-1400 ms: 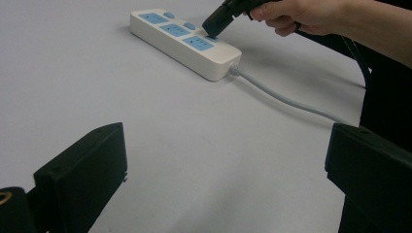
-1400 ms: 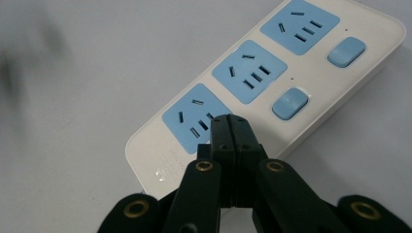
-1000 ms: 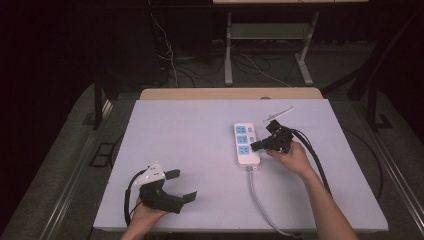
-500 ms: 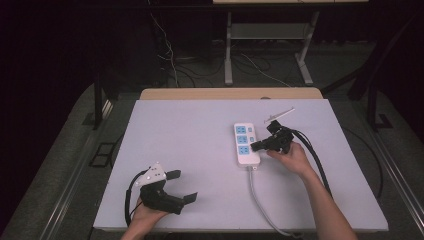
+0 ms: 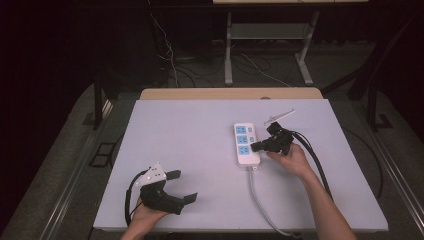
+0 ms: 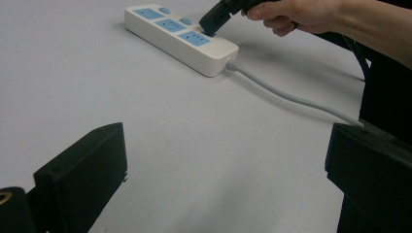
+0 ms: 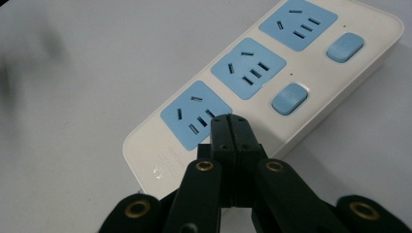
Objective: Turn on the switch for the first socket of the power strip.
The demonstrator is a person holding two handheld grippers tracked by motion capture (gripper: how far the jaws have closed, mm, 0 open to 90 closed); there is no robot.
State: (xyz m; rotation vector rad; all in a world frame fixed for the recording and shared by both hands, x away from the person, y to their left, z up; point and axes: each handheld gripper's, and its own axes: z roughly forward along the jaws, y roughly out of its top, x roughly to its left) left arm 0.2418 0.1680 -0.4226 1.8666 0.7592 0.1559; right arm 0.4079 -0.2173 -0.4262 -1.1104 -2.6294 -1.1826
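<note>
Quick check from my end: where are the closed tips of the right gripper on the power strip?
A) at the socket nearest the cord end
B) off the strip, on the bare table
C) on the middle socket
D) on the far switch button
A: in the right gripper view the shut right gripper rests at the edge of the blue socket at the cord end of the power strip, with the two switch buttons beyond it, untouched.

1. Power strip (image 7: 272,92): third switch, the one nearest the cable end, covered by the tips of the right gripper (image 7: 229,124) in the right gripper view; contact there undeterminable.
2. Grey cable (image 5: 260,202): runs off the table's near edge; plug end unseen.
3. Small pale object (image 5: 278,116) beyond the strip: too small to identify.
4. Left gripper (image 6: 223,170): both jaws cropped by the frame.
</note>
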